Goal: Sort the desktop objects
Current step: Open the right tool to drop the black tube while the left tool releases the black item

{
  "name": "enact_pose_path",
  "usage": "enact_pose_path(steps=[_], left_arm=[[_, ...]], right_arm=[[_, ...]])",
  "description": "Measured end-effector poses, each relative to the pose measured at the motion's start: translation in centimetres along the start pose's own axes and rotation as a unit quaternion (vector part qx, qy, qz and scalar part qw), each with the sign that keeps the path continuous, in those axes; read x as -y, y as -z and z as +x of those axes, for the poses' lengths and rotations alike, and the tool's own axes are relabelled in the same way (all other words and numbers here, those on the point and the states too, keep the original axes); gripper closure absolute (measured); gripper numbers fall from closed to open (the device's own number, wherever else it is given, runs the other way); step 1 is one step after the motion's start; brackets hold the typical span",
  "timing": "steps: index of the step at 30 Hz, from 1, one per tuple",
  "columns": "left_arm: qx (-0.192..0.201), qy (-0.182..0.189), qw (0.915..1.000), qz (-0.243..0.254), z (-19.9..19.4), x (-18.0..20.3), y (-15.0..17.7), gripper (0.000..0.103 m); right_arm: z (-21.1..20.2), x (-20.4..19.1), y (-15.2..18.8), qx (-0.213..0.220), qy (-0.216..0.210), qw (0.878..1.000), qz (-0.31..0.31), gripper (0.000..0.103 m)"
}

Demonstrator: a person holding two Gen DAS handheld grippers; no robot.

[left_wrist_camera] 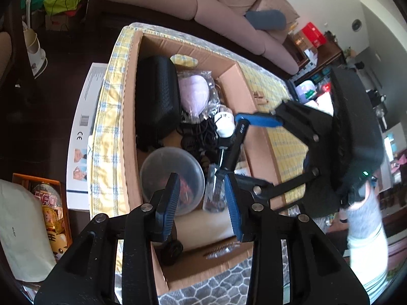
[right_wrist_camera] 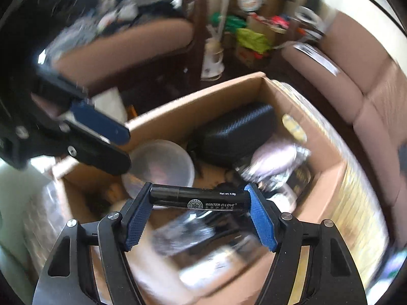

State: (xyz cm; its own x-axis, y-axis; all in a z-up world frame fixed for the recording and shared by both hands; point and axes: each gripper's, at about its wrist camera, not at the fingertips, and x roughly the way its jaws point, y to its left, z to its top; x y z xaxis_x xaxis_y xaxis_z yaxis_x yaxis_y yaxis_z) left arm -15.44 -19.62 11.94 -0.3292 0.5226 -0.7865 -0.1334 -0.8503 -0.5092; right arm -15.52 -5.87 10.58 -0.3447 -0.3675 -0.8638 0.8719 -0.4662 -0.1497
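A cardboard box [left_wrist_camera: 129, 117] on a yellow checked cloth holds a black case [left_wrist_camera: 156, 96], a lilac item in plastic [left_wrist_camera: 194, 94], a clear round lidded tub [left_wrist_camera: 173, 178], black cables and a small white object. My left gripper [left_wrist_camera: 201, 203] is open and empty above the box's near end. My right gripper [right_wrist_camera: 198, 208] is shut on a black lip balm tube [right_wrist_camera: 198, 199], held end to end across its pads above the box [right_wrist_camera: 203, 96]. In the left wrist view the tube [left_wrist_camera: 235, 145] hangs from the right gripper's blue fingers [left_wrist_camera: 259, 120] over the box.
A pink sofa [left_wrist_camera: 229, 7] runs behind the table. A white carton [left_wrist_camera: 84, 132] and an orange box of snacks [left_wrist_camera: 48, 203] lie left of the table. A grey patterned mat [left_wrist_camera: 216, 284] lies at the near edge. Clutter fills the far corner.
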Motion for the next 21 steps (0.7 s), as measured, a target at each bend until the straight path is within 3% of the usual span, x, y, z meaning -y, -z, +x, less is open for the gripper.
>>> enact_pose_path(steps=[5,12,16,21], left_arm=[[-0.001,0.002,1.0,-0.002,1.0,-0.1,-0.9,0.07],[-0.009,0.002,0.9999,-0.006,2.4,-0.4,-1.2,0.07],[-0.012,0.001,0.9999,-0.005,2.9,-0.4,-1.1,0.07],[-0.012,-0.002,0.9999,-0.005,3.0,-0.3,-1.0,0.068]], right_arm=[[2.6,1.5,-1.9,-0.064,0.009,0.994,-0.083,0.029],[7.1,2.1,-2.3,-0.126,0.03,0.98,-0.149,0.029],[8.5,2.2,-1.9,-0.124,0.046,0.978,-0.159,0.028],[8.7,1.9,-1.8,-0.11,0.066,0.976,-0.177,0.019]])
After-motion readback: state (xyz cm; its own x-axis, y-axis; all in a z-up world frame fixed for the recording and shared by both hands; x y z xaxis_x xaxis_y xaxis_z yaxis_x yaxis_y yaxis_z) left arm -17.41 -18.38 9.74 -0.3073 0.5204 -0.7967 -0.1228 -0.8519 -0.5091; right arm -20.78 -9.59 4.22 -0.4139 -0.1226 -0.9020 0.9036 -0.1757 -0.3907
